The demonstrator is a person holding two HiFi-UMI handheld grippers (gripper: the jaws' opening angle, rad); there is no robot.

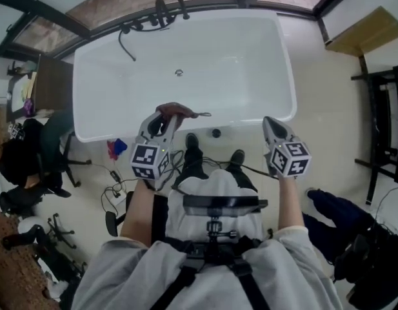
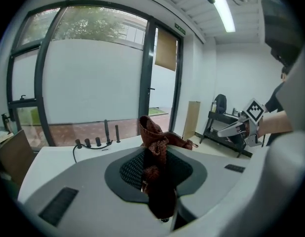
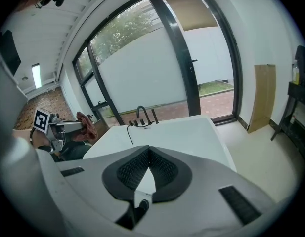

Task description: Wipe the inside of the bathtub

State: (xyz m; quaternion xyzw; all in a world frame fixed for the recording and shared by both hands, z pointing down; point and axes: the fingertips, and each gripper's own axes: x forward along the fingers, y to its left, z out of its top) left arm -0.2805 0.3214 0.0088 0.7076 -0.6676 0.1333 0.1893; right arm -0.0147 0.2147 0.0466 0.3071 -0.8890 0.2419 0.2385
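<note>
One white bathtub (image 1: 250, 76), empty and standing on a pale floor (image 1: 328, 108) before tall dark-framed windows (image 2: 93, 83). Two hand-held tools at its near side. The left tool (image 1: 165, 118) has its jaws clamped on the cloth, and the right tool (image 1: 269, 123), near the tub's near right corner, has its jaws drawn together at the tips with nothing between them. One rust-brown cloth (image 1: 179, 110), bunched and standing out past the left tool's tips, held up in the air. One set of dark taps (image 1: 157, 11) on the far rim, and one small drain (image 1: 179, 73) in the tub's bottom.
</note>
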